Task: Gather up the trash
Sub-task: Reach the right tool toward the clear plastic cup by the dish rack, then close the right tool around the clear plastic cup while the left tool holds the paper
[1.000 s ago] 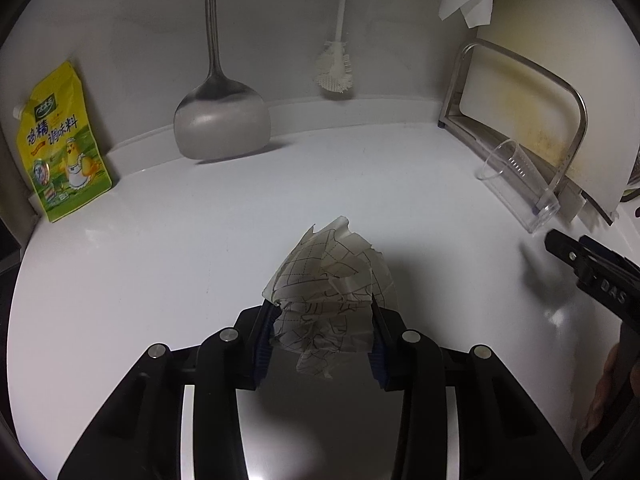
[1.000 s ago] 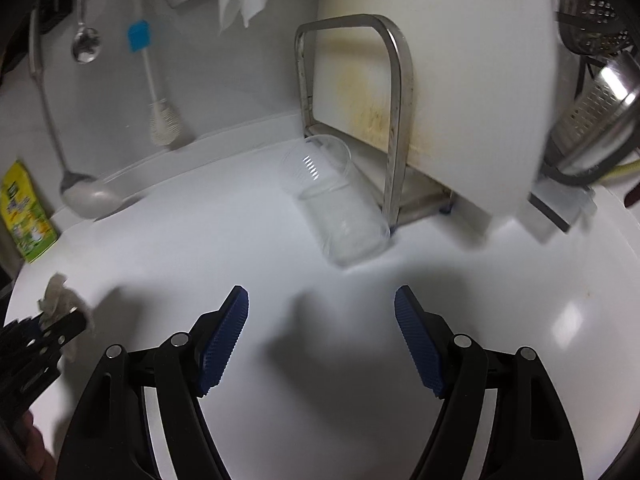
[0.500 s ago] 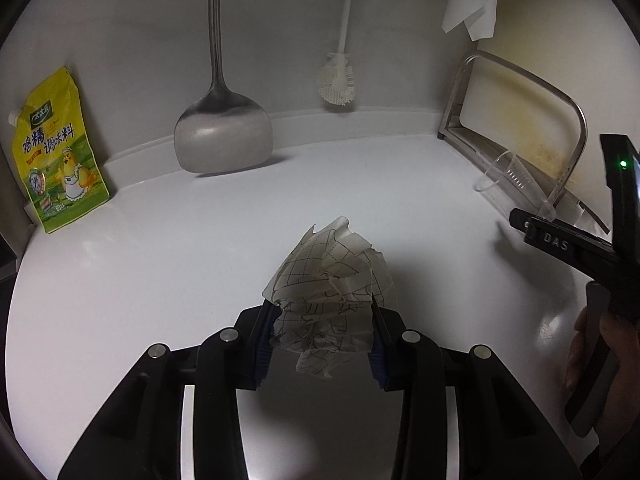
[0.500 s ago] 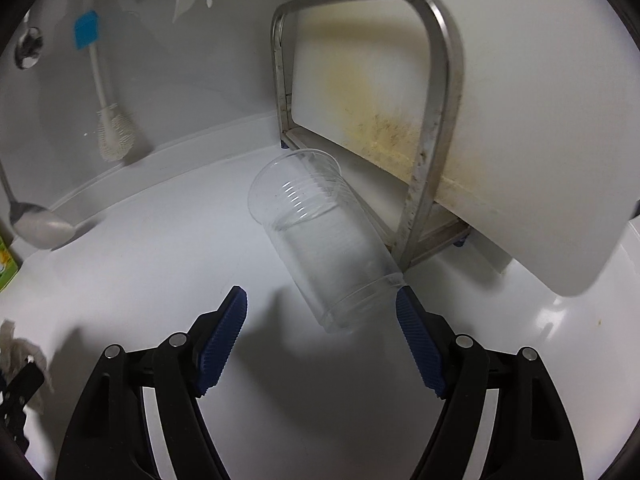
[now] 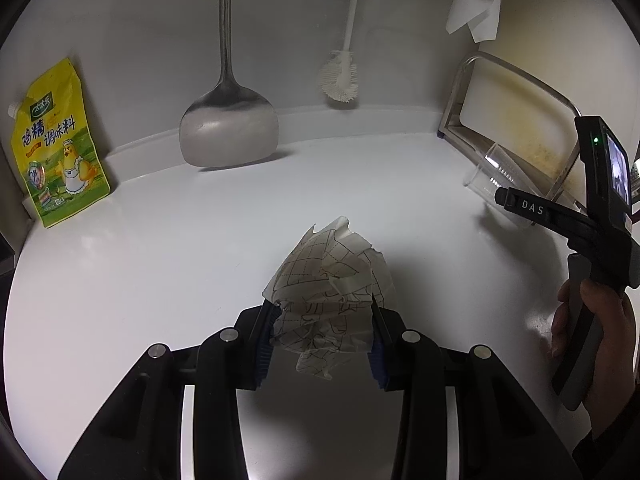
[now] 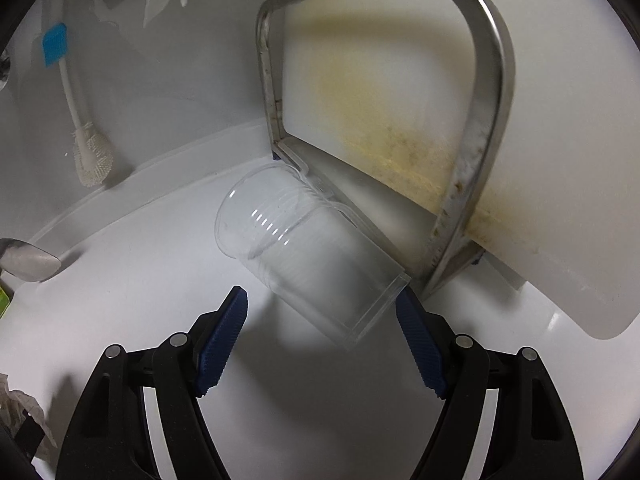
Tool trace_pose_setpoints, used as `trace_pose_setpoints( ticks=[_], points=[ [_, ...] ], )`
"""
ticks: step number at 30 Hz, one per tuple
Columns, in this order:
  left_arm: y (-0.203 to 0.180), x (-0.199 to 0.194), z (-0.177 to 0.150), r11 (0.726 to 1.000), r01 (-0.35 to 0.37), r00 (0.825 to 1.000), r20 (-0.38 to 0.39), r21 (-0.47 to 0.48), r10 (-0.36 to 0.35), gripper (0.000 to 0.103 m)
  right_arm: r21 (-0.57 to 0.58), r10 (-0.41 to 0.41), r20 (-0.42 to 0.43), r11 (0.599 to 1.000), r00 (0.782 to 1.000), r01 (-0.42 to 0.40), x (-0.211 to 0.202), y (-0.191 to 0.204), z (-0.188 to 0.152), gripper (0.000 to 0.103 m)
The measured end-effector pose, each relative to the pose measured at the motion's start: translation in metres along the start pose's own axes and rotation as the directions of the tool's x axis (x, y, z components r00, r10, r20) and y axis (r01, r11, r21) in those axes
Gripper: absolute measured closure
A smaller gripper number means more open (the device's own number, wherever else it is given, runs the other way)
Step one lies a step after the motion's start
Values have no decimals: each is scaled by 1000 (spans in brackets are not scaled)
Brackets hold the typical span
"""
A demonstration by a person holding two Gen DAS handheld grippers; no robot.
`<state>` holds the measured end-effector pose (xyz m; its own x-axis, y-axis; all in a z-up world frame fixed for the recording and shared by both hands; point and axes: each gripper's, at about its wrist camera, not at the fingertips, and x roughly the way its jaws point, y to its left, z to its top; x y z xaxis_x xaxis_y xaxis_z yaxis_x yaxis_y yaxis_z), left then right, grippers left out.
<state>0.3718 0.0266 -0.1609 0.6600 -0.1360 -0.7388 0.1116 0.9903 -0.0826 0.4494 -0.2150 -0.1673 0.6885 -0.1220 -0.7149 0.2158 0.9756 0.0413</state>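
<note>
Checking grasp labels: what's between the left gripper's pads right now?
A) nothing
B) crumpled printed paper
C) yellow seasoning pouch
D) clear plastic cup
B. In the left wrist view the left gripper has its blue pads pressed on both sides of the crumpled printed paper; the clear plastic cup lies on its side ahead of the open right gripper.

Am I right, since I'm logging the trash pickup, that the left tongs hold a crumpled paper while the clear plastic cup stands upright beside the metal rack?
Not quite. The left tongs do hold the crumpled paper, but the clear plastic cup lies on its side beside the metal rack, as the right wrist view shows.
</note>
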Motion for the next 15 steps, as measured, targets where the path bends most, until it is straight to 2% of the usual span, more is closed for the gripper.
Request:
trace_pose_setpoints(
  ticks=[8, 15],
  points=[
    [5, 1, 2, 1000, -6, 1000, -4, -17, 6, 65, -63, 89, -7, 994, 996, -89, -18, 21, -13, 30],
    [9, -1, 4, 999, -1, 1000, -6, -33, 1, 65, -102, 177, -2, 979, 984, -176, -37, 31, -25, 30]
  ],
)
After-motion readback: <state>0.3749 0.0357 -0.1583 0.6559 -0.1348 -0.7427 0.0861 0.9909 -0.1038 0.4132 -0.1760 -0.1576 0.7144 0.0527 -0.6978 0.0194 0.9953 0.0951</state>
